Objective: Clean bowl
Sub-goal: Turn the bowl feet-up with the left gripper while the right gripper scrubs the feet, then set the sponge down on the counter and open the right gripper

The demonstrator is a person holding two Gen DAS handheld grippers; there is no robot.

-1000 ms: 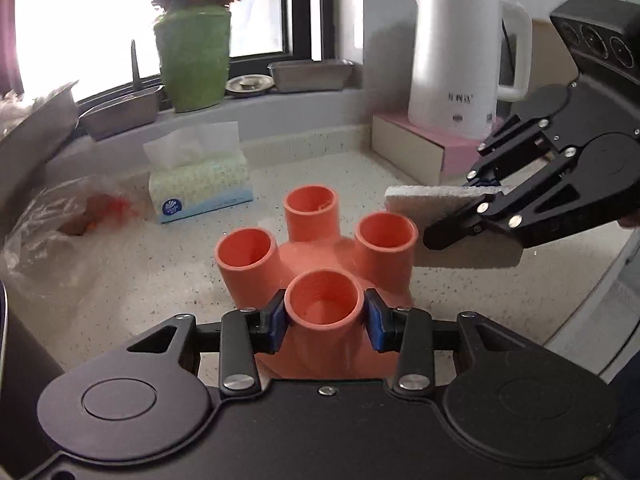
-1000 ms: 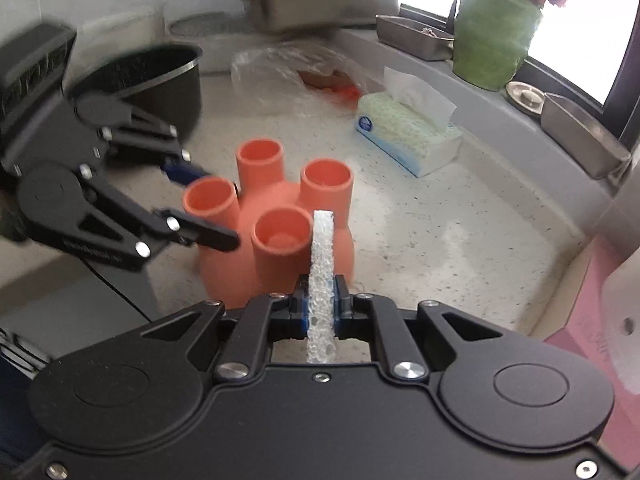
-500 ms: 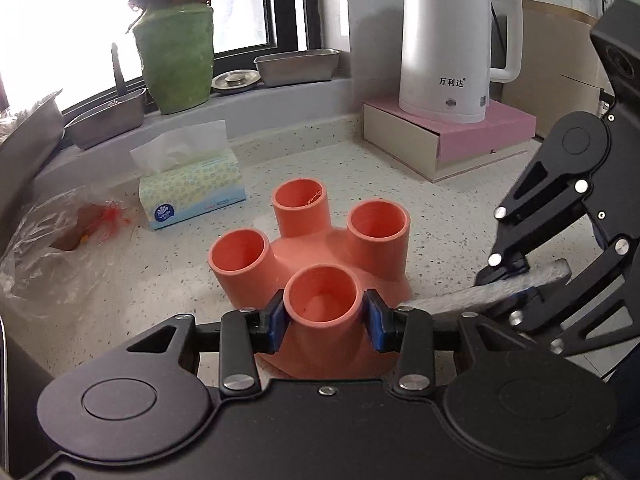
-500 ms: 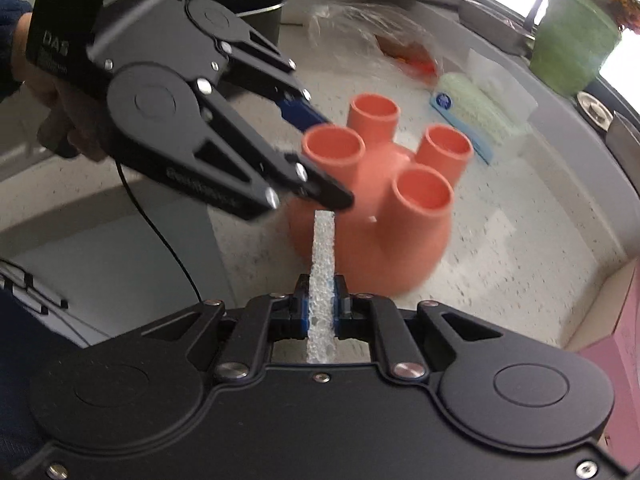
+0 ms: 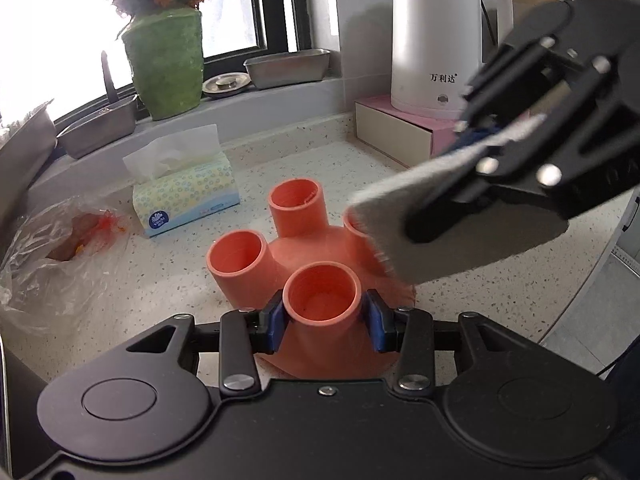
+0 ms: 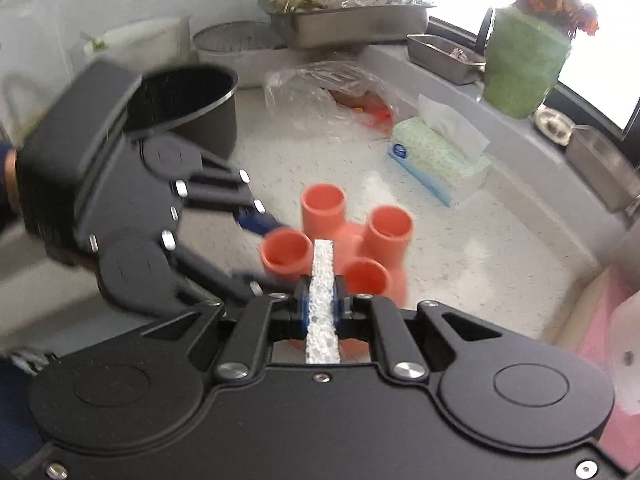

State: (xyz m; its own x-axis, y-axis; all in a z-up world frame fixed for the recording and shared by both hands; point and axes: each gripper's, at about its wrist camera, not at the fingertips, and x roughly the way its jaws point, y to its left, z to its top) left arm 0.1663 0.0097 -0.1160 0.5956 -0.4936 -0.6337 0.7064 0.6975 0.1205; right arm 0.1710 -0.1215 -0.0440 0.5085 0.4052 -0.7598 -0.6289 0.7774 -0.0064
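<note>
An orange bowl-like piece with several upright tubes (image 5: 308, 248) stands on the speckled counter; it also shows in the right wrist view (image 6: 352, 248). My left gripper (image 5: 322, 314) is shut on its nearest tube. My right gripper (image 6: 322, 300) is shut on a white sponge (image 6: 322, 296). In the left wrist view the sponge (image 5: 452, 220) lies flat against the right-hand tube, hiding it, with the right gripper (image 5: 460, 192) above it.
A tissue box (image 5: 186, 192), a plastic bag (image 5: 60, 256), a green vase (image 5: 164, 60) and metal trays stand toward the window. A white kettle (image 5: 436, 36) sits on a pink box (image 5: 400, 128). A black pot (image 6: 188, 100) is at the left.
My right gripper has swung up from low beside the orange piece and brought the sponge onto its right-hand tube. My left gripper has kept its hold.
</note>
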